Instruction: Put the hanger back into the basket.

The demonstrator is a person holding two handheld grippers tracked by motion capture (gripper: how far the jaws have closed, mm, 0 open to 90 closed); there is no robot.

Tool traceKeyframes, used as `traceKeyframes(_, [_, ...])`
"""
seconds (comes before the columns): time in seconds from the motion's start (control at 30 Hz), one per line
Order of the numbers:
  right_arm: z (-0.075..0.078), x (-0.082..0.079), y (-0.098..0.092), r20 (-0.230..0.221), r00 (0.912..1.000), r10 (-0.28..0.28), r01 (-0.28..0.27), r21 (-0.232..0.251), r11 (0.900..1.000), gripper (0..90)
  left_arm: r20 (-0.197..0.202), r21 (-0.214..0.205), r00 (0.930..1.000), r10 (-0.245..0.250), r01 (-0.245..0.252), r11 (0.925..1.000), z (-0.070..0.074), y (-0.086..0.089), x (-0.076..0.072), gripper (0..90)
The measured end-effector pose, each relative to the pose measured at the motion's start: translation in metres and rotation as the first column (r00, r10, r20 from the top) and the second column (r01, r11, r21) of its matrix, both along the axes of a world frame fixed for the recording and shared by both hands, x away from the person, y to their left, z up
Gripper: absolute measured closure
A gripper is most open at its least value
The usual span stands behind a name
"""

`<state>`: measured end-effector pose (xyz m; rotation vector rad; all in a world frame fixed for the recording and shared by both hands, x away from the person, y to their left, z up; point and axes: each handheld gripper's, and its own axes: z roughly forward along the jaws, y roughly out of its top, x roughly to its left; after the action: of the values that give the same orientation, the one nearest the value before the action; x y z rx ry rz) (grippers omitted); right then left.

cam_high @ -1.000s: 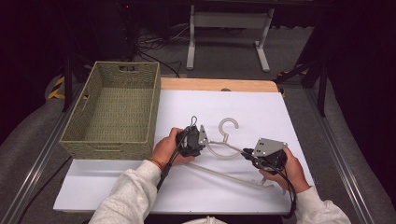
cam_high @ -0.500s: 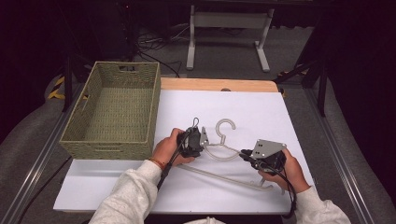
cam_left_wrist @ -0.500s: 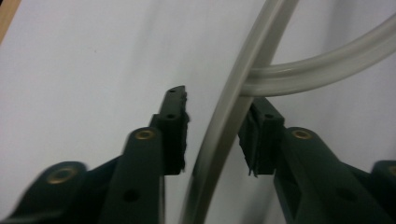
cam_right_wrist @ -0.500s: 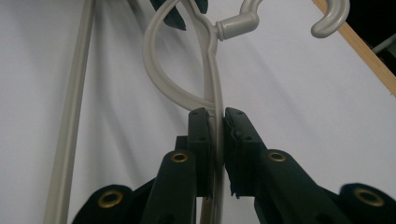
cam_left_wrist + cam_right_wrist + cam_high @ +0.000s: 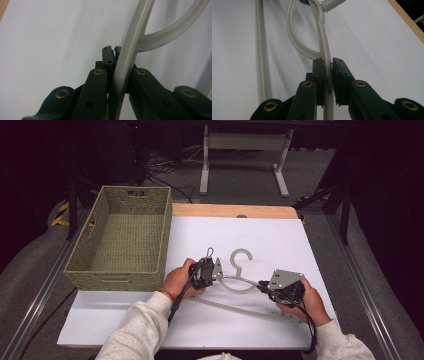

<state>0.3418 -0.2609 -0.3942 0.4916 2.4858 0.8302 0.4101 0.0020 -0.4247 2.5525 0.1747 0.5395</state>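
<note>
While I look down from the high view, the biggest thing before me is the desk [image 5: 280, 240], its top covered by a white sheet with a strip of bare wood along the far edge. On its left part sits a woven green basket [image 5: 120, 237], rectangular, with a cut-out handle in its far wall. Next in size come my two forearms in pale grey sleeves, entering from the near edge. Between my hands lies a pale grey plastic hanger [image 5: 240, 282], its hook pointing away from me toward the middle of the white sheet, its long lower bar running near the desk's front edge. It sits right of the basket, not touching it.

My left hand-held gripper [image 5: 209, 270] is at the hanger's left shoulder, near the basket's front right corner. In the left gripper view the black jaws are clamped on the hanger's arm [image 5: 126, 57], which runs up between them and curves off to the right. My right hand-held gripper [image 5: 270, 287], with its grey three-cornered plate on top, is at the hanger's right shoulder. In the right gripper view its jaws pinch the hanger's flat arm [image 5: 325, 53] from both sides, and the lower bar lies apart at the left of that view.
</note>
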Motion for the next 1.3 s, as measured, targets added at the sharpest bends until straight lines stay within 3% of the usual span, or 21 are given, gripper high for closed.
traceKeyframes(0.2, [0.000, 0.001, -0.002, 0.002, 0.9998, -0.022, 0.022, 0.024, 0.9995, 80.7, 0.031, -0.012, 0.9995, -0.001, 0.002, 0.9999, 0.000, -0.001, -0.004, 87.6])
traceKeyframes(0.3, [0.001, 0.002, -0.004, 0.003, 0.9996, -0.029, 0.029, 0.033, 0.9990, 69.0, 0.014, -0.056, 0.9999, -0.004, 0.005, 0.9984, 0.001, 0.000, -0.004, 88.1])
traceKeyframes(0.4, [0.006, -0.001, -0.004, 0.025, 0.9987, -0.044, 0.043, 0.045, 0.9981, 64.5, 0.020, -0.079, 0.9998, -0.006, 0.008, 0.9969, 0.005, 0.004, -0.005, 88.3])
traceKeyframes(0.5, [0.017, -0.006, -0.009, 0.057, 0.9965, -0.061, 0.055, 0.094, 0.9940, 56.7, 0.041, -0.108, 0.9992, 0.003, 0.001, 0.9941, 0.010, 0.007, -0.006, 90.0])
traceKeyframes(0.6, [0.028, -0.012, -0.019, 0.099, 0.9892, -0.108, 0.095, 0.131, 0.9869, 53.0, 0.045, -0.123, 0.9987, 0.025, -0.019, 0.9922, 0.012, 0.012, -0.004, 90.0])
traceKeyframes(0.63, [0.030, -0.013, -0.022, 0.103, 0.9879, -0.116, 0.101, 0.140, 0.9850, 53.0, 0.023, -0.135, 0.9996, 0.018, -0.015, 0.9908, 0.012, 0.014, -0.003, 90.0])
traceKeyframes(0.73, [0.035, -0.016, -0.032, 0.122, 0.9799, -0.157, 0.137, 0.163, 0.9772, 51.7, 0.045, -0.145, 0.9988, 0.021, -0.014, 0.9893, 0.016, 0.015, -0.005, 90.0])
traceKeyframes(0.83, [0.037, -0.019, -0.041, 0.113, 0.9788, -0.171, 0.149, 0.177, 0.9728, 49.3, 0.034, -0.181, 0.9990, 0.028, -0.022, 0.9832, 0.021, 0.019, -0.005, 90.0])
traceKeyframes(0.93, [0.037, -0.023, -0.049, 0.110, 0.9785, -0.174, 0.154, 0.170, 0.9733, 48.6, -0.028, -0.241, 0.9986, 0.046, -0.051, 0.9692, 0.025, 0.027, 0.000, 90.0])
traceKeyframes(0.97, [0.037, -0.023, -0.052, 0.107, 0.9779, -0.180, 0.159, 0.180, 0.9709, 48.5, -0.032, -0.265, 0.9987, 0.041, -0.048, 0.9629, 0.027, 0.030, 0.002, 90.0])
traceKeyframes(1.1, [0.036, -0.025, -0.056, 0.088, 0.9804, -0.177, 0.157, 0.194, 0.9683, 47.6, -0.018, -0.285, 0.9978, 0.064, -0.066, 0.9563, 0.032, 0.035, 0.001, 90.0])
traceKeyframes(1.13, [0.035, -0.026, -0.057, 0.084, 0.9814, -0.173, 0.154, 0.190, 0.9695, 47.3, -0.011, -0.300, 0.9976, 0.069, -0.069, 0.9514, 0.036, 0.038, 0.000, 90.0])
traceKeyframes(1.2, [0.035, -0.031, -0.058, 0.088, 0.9836, -0.157, 0.141, 0.174, 0.9747, 46.8, -0.037, -0.339, 0.9972, 0.065, -0.074, 0.9379, 0.044, 0.040, -0.003, 90.0])
traceKeyframes(1.27, [0.035, -0.033, -0.059, 0.092, 0.9833, -0.157, 0.140, 0.172, 0.9752, 46.8, 0.001, -0.316, 0.9975, 0.070, -0.066, 0.9463, 0.054, 0.037, -0.012, 90.0])
traceKeyframes(1.3, [0.037, -0.036, -0.061, 0.095, 0.9840, -0.150, 0.132, 0.174, 0.9759, 46.8, 0.007, -0.318, 0.9971, 0.076, -0.069, 0.9456, 0.058, 0.035, -0.016, 90.0])
